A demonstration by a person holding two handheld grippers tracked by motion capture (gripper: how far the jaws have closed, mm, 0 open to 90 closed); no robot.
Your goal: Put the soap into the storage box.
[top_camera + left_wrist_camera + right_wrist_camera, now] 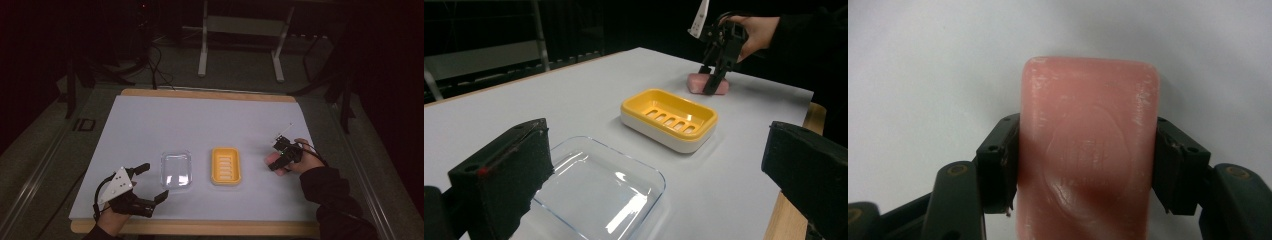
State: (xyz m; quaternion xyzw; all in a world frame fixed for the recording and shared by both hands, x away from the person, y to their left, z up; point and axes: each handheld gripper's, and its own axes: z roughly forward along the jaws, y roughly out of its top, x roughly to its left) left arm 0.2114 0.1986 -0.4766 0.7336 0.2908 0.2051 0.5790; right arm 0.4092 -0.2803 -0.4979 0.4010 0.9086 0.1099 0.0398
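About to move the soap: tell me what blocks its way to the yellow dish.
Nothing visible does. The right gripper is shut on the soap, and bare white table lies between it and the yellow dish.

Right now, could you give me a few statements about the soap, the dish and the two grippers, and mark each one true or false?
1. The right gripper is shut on the pink soap bar. True.
2. The soap bar lies inside the yellow soap dish. False: it rests on the white mat, beside the dish.
3. The left gripper stands open, holding nothing. True.
4. The clear lid covers the soap dish. False: it lies apart on the mat, next to the dish.
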